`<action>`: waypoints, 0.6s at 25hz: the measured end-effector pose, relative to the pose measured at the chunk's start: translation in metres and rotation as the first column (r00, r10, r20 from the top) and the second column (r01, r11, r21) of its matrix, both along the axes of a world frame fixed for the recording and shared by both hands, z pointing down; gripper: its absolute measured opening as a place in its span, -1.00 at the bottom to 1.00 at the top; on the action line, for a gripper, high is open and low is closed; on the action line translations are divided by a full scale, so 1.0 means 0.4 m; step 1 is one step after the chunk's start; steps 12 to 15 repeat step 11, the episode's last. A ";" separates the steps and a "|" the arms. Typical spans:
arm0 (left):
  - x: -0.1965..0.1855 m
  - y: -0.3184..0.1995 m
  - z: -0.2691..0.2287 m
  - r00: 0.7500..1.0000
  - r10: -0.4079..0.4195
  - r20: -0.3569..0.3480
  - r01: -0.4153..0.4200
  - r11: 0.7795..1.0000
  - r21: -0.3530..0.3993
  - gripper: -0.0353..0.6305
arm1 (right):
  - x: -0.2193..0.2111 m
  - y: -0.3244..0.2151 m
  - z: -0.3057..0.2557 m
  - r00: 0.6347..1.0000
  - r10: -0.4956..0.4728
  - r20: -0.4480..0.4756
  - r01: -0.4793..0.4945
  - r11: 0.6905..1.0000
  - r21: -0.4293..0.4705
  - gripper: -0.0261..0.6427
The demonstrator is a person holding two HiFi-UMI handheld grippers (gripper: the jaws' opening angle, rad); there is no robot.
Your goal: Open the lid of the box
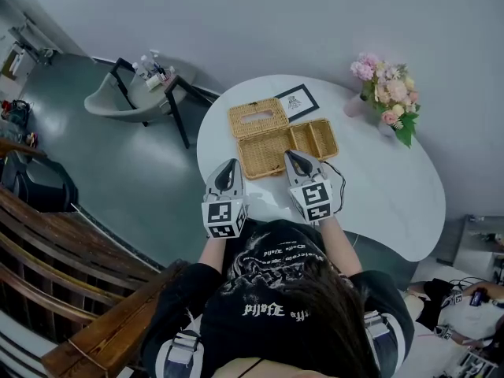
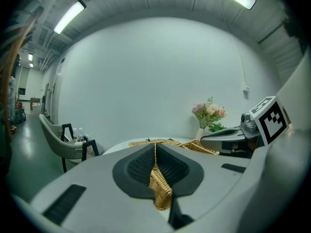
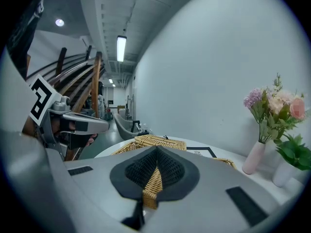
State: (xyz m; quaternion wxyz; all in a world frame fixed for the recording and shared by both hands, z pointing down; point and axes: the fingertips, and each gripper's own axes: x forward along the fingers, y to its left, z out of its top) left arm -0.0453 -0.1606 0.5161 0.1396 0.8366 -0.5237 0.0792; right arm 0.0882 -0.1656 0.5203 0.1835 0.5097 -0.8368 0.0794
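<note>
We have the left gripper (image 1: 231,164) and right gripper (image 1: 291,154) both clamped tight on the near rim of the wicker box (image 1: 272,152), which lies at 12 o'clock with its long axis 9-to-3 and its lid (image 1: 258,116) apparently folded back beyond.

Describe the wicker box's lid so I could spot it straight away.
Find the white round table and the open wicker box near its front edge. The lid sits just beyond the box's far left side, next to a dark-framed card. Unlike the box's hollow compartments, its woven top has a long slot in the middle.
</note>
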 end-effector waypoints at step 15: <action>-0.002 -0.012 0.019 1.000 0.002 -0.013 -0.002 1.000 -0.012 -0.82 | -0.002 -0.013 0.011 1.000 0.003 -0.017 -0.003 1.000 0.006 -0.84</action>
